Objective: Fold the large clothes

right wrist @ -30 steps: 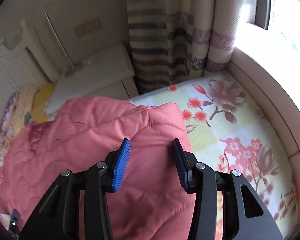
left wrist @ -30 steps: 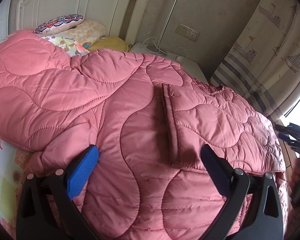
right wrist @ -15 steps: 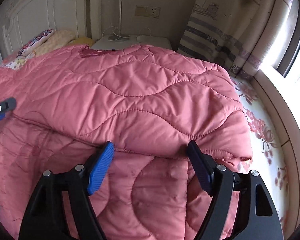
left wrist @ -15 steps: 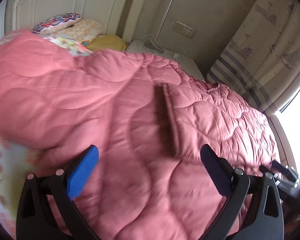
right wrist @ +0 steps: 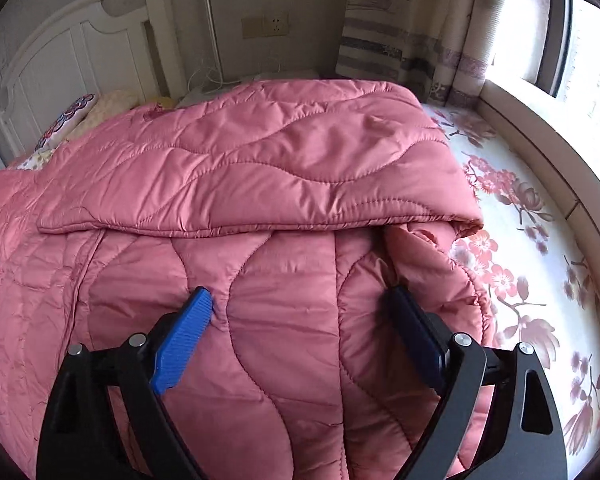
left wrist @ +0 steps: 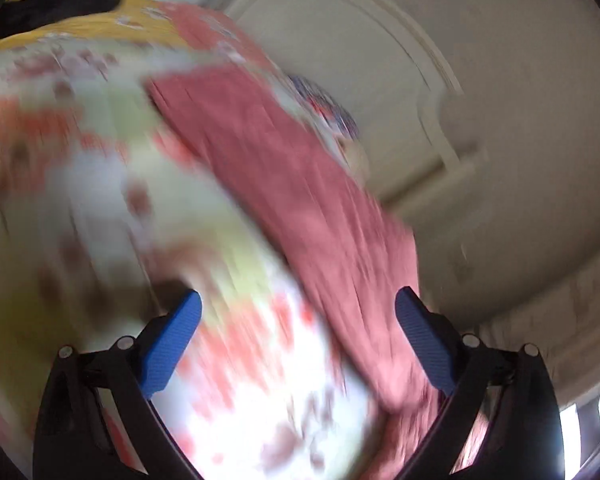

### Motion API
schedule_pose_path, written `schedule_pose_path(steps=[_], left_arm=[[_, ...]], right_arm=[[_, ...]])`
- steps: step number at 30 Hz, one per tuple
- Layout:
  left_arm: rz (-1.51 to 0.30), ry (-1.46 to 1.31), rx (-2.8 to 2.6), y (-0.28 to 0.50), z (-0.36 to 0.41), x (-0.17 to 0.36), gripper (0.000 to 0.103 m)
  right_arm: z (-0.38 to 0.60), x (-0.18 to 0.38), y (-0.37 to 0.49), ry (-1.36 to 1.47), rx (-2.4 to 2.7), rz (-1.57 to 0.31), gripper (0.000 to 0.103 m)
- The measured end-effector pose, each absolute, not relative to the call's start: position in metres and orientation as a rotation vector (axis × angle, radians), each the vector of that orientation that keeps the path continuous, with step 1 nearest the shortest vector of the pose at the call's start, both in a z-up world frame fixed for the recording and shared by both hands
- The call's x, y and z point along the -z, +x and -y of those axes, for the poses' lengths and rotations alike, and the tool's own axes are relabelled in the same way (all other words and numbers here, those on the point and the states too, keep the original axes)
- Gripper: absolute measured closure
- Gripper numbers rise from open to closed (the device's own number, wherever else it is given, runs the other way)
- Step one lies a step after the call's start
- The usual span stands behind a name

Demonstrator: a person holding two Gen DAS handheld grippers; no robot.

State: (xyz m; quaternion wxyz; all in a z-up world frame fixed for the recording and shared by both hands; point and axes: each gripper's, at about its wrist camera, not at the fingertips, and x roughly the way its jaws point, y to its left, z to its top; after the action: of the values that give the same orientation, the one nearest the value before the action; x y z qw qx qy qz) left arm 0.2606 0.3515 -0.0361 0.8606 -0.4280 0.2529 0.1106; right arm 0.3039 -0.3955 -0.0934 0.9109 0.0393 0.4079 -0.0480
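Observation:
A large pink quilted coat (right wrist: 260, 184) lies spread on the bed, its far part folded toward me over the near part, with a fold edge running across the middle. My right gripper (right wrist: 300, 304) is open and empty, just above the near part of the coat. The left wrist view is heavily blurred: my left gripper (left wrist: 298, 308) is open and empty over the floral bedsheet (left wrist: 100, 200), with an edge of the pink coat (left wrist: 300, 184) running along its right side.
The floral bedsheet (right wrist: 532, 240) is bare to the right of the coat. A white headboard (right wrist: 72, 56) and pillows (right wrist: 80, 112) are at the back left. A curtain (right wrist: 404, 28) and window ledge (right wrist: 548, 136) line the right. A dark item (left wrist: 48, 4) lies far left.
My left gripper has swung fast to the left, off the coat and over the bedsheet, blurring its view. My right gripper has opened wider and pulled back toward the coat's near part.

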Motion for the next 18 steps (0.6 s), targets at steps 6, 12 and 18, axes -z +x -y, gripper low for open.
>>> schedule_pose_path(steps=[6, 12, 18], left_arm=[[-0.580, -0.853, -0.331, 0.318, -0.384, 0.032, 0.013], [-0.573, -0.752, -0.281, 0.346, -0.323, -0.012, 0.094], [-0.412, -0.446, 0.206, 0.325, -0.122, -0.113, 0.094]], right_arm=[[0.398, 0.093, 0.302, 0.102, 0.084, -0.833, 0.016], [0.400, 0.095, 0.298, 0.115, 0.082, -0.820, 0.016], [0.406, 0.092, 0.293, 0.168, 0.070, -0.791, 0.016]])
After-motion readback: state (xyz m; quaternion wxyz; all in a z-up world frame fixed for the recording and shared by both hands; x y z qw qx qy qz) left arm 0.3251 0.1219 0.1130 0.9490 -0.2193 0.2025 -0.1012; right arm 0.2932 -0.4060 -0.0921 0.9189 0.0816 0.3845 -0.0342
